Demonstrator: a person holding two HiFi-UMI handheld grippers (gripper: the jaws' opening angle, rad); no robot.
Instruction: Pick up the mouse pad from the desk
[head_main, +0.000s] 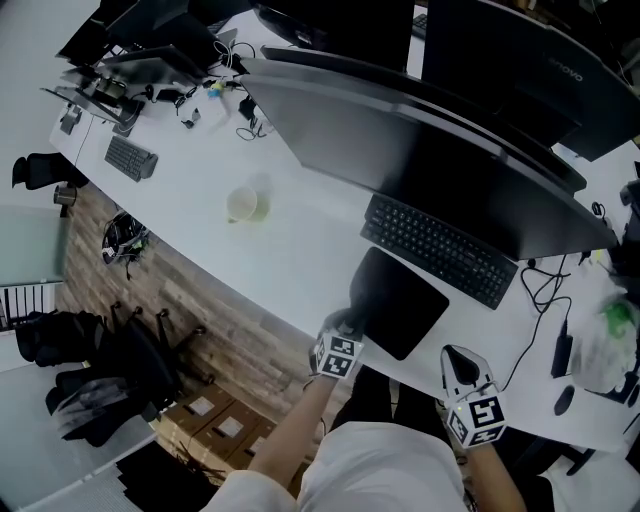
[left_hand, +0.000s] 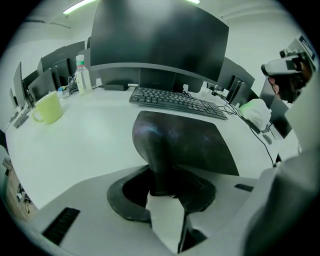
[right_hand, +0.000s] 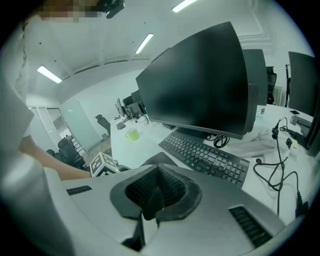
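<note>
One mouse pad (head_main: 405, 300), black, was seen lying on the desk (head_main: 280, 250) just in front of the keyboard (head_main: 438, 250), nearer the person. Two hand-held grippers were counted. The left gripper (left_hand: 163, 186) was clamped on the pad's corner farthest from the keyboard, and that corner was drawn up off the desk into the jaws while the rest of the pad lay flat. The right gripper (right_hand: 154, 200) was held above the desk edge in front of the keyboard's right end, its jaws closed together with nothing between them.

One green mug (head_main: 241, 205) was found well to the left of the keyboard, and one clear bottle (left_hand: 83, 75) beyond it. A second, smaller keyboard (head_main: 131, 158) was placed far to the left. One wide dark monitor (head_main: 430, 150) was set directly behind the keyboard. Loose black cables (head_main: 545, 290) were strewn to its right.

The desk was white and curved. A wood-patterned floor (head_main: 200, 300), dark chairs (head_main: 90, 370) and cardboard boxes (head_main: 215, 415) were seen beyond its near edge.

Further screens behind the monitor were cut off by the frame, so their number could not be settled. The clutter at the desk's far left end was too small to be identified.
</note>
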